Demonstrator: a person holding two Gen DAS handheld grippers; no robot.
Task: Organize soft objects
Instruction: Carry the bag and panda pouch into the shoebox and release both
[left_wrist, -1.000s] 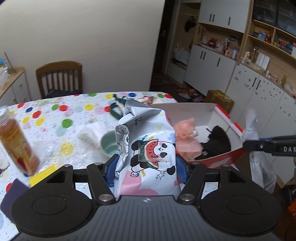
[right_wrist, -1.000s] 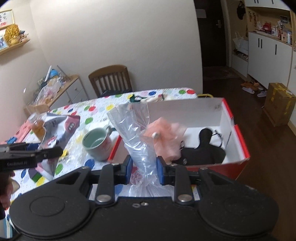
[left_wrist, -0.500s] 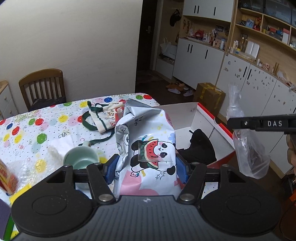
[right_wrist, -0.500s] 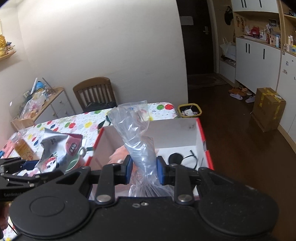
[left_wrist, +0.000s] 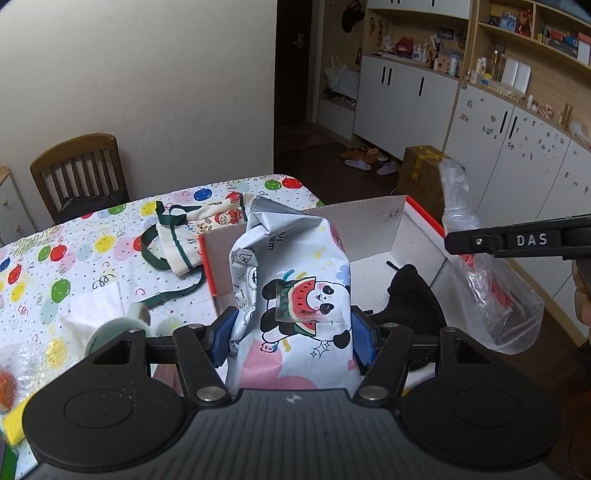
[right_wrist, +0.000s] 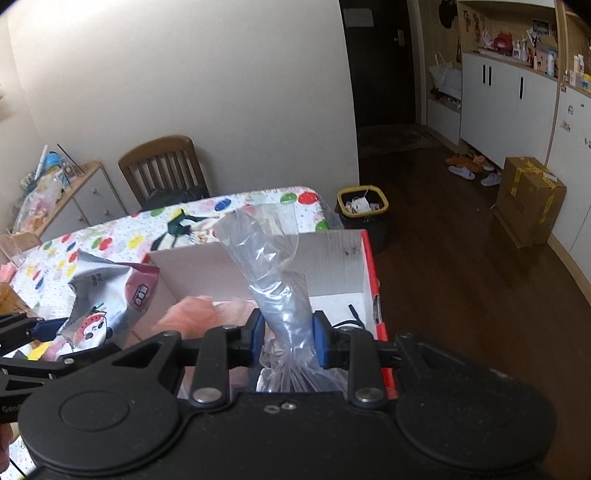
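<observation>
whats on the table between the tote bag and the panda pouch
The red box's near white wall stands between tote bag and panda pouch, in the left wrist view.

A table (left_wrist: 92, 258) under a balloon-print cloth lies ahead and left of the left claw. Directly on it rest a red-edged cardboard box (left_wrist: 369, 229) straight ahead, a green-strapped cloth bag (left_wrist: 184, 236) beyond-left, and a green cup (left_wrist: 118, 328) near the claw's left finger.

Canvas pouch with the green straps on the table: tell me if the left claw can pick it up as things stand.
Probably not yet. The left claw is shut on the panda bag, so its jaws are full. The canvas pouch lies unobstructed on the tablecloth beside the red box, but the bag must be released first.
</observation>
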